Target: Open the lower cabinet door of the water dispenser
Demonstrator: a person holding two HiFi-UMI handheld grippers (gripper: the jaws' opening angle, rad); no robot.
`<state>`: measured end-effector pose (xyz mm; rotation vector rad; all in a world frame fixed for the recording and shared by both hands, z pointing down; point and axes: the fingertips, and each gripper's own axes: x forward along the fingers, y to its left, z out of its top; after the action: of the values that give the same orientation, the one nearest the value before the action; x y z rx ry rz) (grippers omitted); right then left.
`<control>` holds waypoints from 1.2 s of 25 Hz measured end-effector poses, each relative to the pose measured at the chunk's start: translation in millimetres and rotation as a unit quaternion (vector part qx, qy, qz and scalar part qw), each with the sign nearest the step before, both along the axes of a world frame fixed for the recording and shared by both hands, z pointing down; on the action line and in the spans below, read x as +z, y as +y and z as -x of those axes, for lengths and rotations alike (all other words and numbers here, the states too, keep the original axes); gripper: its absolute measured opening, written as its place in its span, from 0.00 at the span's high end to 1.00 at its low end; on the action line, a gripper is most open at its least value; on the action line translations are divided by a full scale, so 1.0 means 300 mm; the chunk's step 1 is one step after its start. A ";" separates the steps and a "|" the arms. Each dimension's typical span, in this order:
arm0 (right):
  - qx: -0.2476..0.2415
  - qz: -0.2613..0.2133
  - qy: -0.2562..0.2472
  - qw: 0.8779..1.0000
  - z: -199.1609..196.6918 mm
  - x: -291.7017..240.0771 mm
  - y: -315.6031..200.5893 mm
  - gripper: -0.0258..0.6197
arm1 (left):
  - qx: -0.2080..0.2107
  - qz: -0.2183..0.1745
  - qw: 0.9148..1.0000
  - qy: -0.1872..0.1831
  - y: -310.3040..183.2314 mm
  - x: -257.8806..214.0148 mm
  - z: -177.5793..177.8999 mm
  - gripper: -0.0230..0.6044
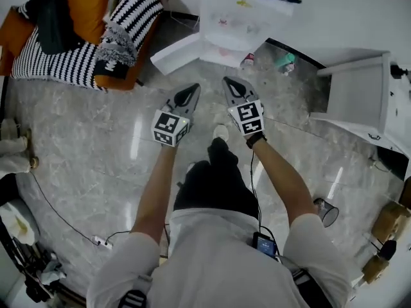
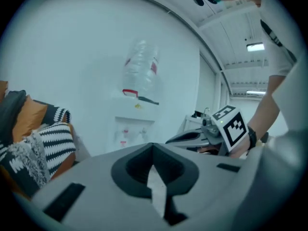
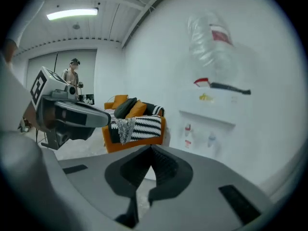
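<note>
Grey left tongs (image 1: 191,92) and right tongs (image 1: 232,85) are held shut, empty. The tall white water dispenser (image 1: 225,18) is faced.

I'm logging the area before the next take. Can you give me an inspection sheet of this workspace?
Surface: glossy grey marble-look floor.
Job's things: water dispenser at the wall, bottle on top. A white panel juts from its base, probably the lower door open.
Clutter: small items by the dispenser's base, small container on the floor.
Grippers: left gripper and right gripper both shut and empty, held in the air short of the dispenser.
Cables: cable across the floor to a power strip.
Surroundings: orange sofa with striped throws, white furniture.
</note>
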<state>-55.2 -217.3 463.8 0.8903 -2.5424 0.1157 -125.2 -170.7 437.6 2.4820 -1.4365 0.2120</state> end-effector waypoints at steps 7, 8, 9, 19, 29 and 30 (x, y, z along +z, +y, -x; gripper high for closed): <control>0.070 -0.050 -0.016 0.996 -0.180 -0.576 0.209 0.95 | 0.029 -0.044 0.999 -0.010 0.132 -0.514 -0.144 0.95; 0.087 -0.056 -0.025 0.994 -0.208 -0.646 0.236 0.95 | 0.031 -0.052 0.998 -0.002 0.154 -0.578 -0.155 0.95; 0.104 -0.061 -0.035 0.992 -0.238 -0.711 0.263 0.95 | 0.033 -0.060 0.998 0.006 0.175 -0.639 -0.165 0.95; 0.204 -0.099 -0.119 0.967 -0.498 -1.151 0.530 0.95 | -0.012 -0.114 0.993 0.019 0.403 -1.063 -0.296 0.95; 0.204 -0.122 -0.121 0.964 -0.707 -1.270 0.573 0.95 | -0.069 -0.147 0.986 -0.042 0.467 -1.209 -0.387 0.95; 0.203 -0.120 -0.119 0.964 -0.728 -1.266 0.580 0.95 | -0.070 -0.144 0.986 -0.040 0.471 -1.208 -0.394 0.95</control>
<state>163.2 -43.4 84.0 1.5746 -2.5869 0.0388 -7.0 -29.5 75.1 2.6062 -1.7796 0.0814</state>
